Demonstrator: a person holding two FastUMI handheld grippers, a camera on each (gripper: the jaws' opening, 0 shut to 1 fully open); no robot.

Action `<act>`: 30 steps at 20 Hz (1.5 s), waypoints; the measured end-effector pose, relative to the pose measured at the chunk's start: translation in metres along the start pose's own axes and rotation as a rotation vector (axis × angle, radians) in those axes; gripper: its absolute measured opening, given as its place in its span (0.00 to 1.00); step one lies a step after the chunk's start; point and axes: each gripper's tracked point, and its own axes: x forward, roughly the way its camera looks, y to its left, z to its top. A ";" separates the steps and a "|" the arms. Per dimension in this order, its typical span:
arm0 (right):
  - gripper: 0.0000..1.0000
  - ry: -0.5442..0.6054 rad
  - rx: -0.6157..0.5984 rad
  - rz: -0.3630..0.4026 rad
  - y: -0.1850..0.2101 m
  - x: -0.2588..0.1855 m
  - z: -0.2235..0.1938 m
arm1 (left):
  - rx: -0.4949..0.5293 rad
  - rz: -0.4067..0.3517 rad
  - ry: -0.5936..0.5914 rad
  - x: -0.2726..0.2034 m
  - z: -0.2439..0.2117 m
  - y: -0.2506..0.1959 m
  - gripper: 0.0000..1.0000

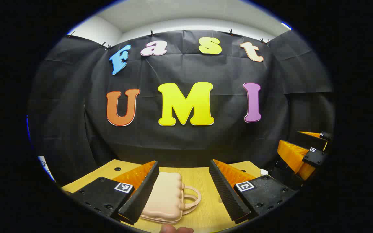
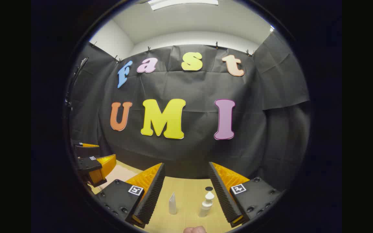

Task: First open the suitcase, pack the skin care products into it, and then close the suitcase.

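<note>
- The suitcase [image 1: 167, 197] lies flat and shut on the wooden table [image 1: 202, 181], so opening it looks like the step in hand
- In the left gripper view the left gripper [image 1: 184, 191] has its jaws spread wide with nothing between them; it hangs above the suitcase, which sits just under its left finger [image 1: 139, 191], with the looped handle [image 1: 191, 198] turned toward the gap
- To open it well, I would bring one finger down to the seam on the handle side, pin the lower shell with the other tool, and lift the lid slowly so the light case does not skid
- The right gripper [image 2: 186, 194] is also spread and empty in the right gripper view, held level well to the right of the suitcase
- Beyond its fingers stand a small white tube [image 2: 172, 204] and a white pump bottle [image 2: 206, 204], upright and apart from each other, both still outside the suitcase
- Both tools point toward the booth's back wall, tilted slightly down at the table
</note>
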 end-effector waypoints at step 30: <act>0.79 0.066 -0.014 -0.018 -0.033 0.013 -0.029 | 0.257 -0.041 0.150 0.021 -0.082 0.004 0.99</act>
